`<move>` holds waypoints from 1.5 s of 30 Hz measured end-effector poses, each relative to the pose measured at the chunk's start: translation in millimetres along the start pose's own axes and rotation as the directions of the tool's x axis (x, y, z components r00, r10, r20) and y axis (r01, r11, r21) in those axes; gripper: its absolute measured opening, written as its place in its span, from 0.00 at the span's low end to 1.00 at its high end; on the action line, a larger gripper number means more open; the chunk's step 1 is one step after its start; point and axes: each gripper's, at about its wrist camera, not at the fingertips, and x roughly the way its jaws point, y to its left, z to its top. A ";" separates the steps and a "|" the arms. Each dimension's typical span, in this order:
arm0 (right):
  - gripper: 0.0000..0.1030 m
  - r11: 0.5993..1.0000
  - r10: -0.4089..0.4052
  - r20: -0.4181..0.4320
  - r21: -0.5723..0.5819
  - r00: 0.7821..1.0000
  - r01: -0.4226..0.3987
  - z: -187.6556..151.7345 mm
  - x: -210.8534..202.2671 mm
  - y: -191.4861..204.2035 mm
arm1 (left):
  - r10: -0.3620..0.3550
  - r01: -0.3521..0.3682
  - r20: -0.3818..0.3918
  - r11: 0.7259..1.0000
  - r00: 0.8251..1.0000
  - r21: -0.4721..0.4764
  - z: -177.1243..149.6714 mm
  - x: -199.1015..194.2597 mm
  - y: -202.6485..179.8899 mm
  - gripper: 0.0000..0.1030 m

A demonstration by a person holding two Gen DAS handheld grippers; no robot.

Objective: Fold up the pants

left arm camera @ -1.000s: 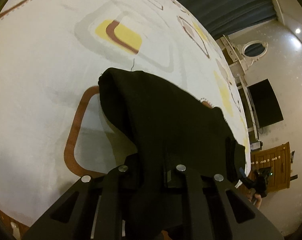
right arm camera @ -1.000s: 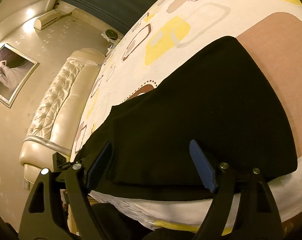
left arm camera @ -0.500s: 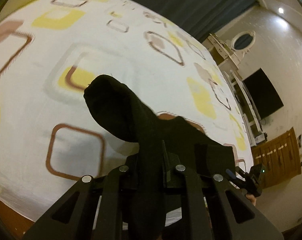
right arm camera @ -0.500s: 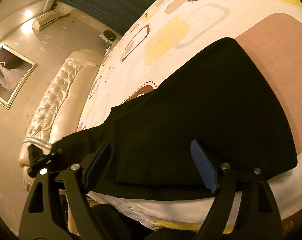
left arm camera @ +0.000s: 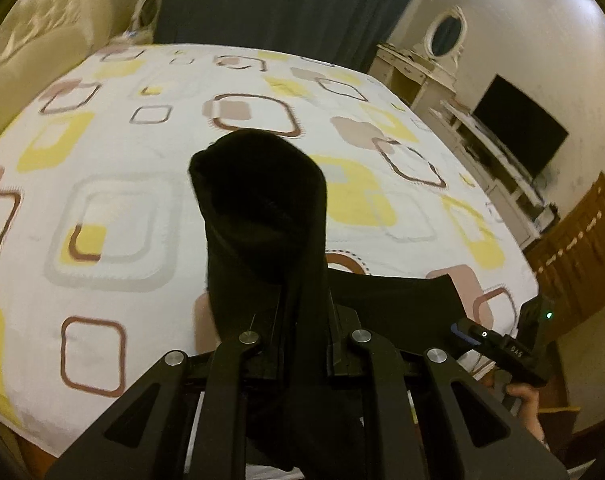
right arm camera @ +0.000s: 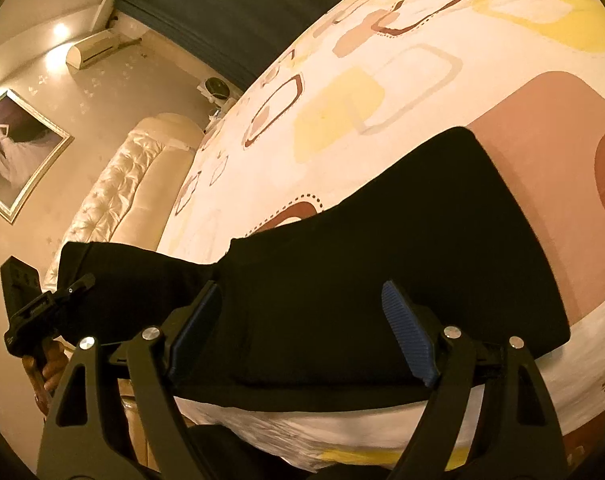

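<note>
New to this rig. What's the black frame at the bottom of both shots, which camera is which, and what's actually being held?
No robot arm here: a person carries a two-finger gripper in each hand, each with a fisheye camera looking along its fingers. The black frame is the gripper itself.

In the left wrist view, the left gripper is shut on a bunched leg of the black pants, lifted above the patterned bedsheet. The right gripper shows at that picture's right edge.

In the right wrist view, the right gripper is open, its blue pads over the pants, which lie flat here on the bed. It holds nothing.
</note>
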 end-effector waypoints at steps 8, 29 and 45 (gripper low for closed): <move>0.80 0.999 0.018 0.045 0.040 0.999 -0.020 7.7 -14.8 -6.5 | 0.024 -0.020 -0.036 0.994 0.999 0.105 -5.9 41.8 -69.4 0.13; 0.80 0.976 0.075 0.188 0.189 0.979 -0.111 31.1 -57.8 -44.3 | 0.111 -0.074 -0.123 0.959 0.986 0.275 -36.8 139.6 -181.1 0.13; 0.80 0.957 0.082 0.221 0.256 0.972 -0.139 34.3 -60.7 -67.1 | 0.226 -0.175 -0.135 0.933 0.965 0.314 -65.2 183.3 -202.1 0.13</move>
